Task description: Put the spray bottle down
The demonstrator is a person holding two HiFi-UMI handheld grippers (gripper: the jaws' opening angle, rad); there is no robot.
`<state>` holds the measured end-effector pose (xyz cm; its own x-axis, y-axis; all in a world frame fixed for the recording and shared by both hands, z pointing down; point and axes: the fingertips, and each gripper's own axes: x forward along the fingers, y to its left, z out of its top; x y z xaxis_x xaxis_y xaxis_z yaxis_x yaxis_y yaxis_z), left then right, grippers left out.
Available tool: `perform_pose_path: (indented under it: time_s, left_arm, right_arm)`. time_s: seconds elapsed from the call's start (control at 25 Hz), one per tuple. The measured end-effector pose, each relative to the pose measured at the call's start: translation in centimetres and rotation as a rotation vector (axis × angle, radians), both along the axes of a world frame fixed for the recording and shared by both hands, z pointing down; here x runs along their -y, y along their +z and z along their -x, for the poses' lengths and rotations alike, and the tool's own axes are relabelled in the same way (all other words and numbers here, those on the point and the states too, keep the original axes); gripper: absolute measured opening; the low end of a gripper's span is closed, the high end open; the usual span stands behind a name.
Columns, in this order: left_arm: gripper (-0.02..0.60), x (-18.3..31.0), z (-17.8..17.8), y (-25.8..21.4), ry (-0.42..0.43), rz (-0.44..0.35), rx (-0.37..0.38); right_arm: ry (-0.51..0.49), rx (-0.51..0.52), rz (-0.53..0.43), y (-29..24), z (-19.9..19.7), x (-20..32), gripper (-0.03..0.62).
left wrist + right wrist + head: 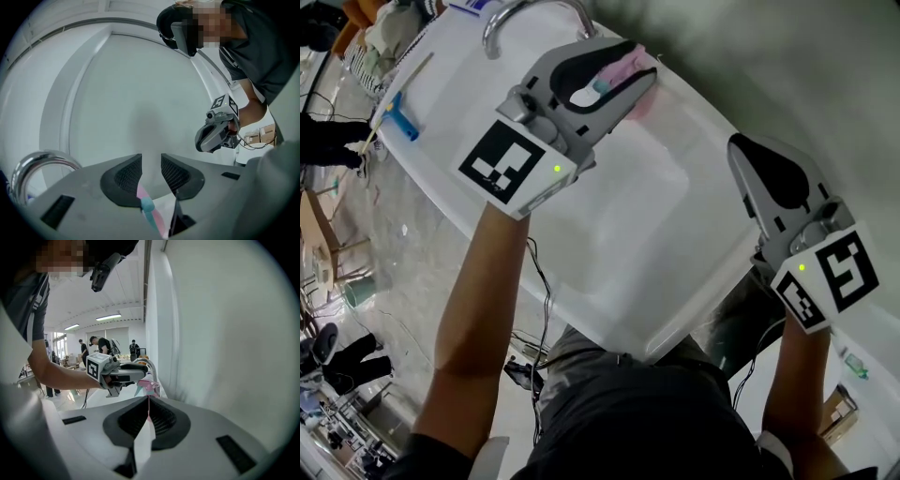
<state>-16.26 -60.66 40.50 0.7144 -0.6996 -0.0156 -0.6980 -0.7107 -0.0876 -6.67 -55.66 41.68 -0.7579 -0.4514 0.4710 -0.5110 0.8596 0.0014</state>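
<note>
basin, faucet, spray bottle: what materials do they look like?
Basin: glossy white, smooth sheen; ceramic or acrylic, can't tell which. Faucet: polished metal, with mirror-like reflections. Spray bottle: pink plastic by the look, with a teal plastic trigger.

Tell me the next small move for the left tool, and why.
Probably lower the left tool toward the white basin. Its jaws grip the pink spray bottle, which appears to hang in the air above the basin, so opening now would likely drop it. The right tool is shut, empty and off to the side.
</note>
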Motion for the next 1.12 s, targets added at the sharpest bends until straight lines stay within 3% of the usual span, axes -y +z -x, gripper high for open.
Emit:
perform_pose_path:
  time_s: [0.36,0.6,0.84,1.12]
  left_arm:
    - [0.110,-2.9,1.7,-0.9,-0.038,-0.023,0.031]
    - [0.110,-5.1,3.6,-2.5,-0.075,-0.035,0.003]
    - [0.110,-9.7,6.1,-2.0,-0.129,0.022,-0.018]
    - [0.110,-17.1,7.0,1.0,-0.223,0.200,-0.032]
  right_arm:
    - [-0.057,0.003,-0.052,-0.7,1.1,-1.4,0.009]
    - [-0.082,0.020,-0.069,-1.7,2.4,-2.5,0.009]
    - [-0.088,0.046,-0.090,-2.8,2.4,-3.2,0.009]
    - [-0.098,0.063,-0.082,-4.0,0.1,-4.8,0.009]
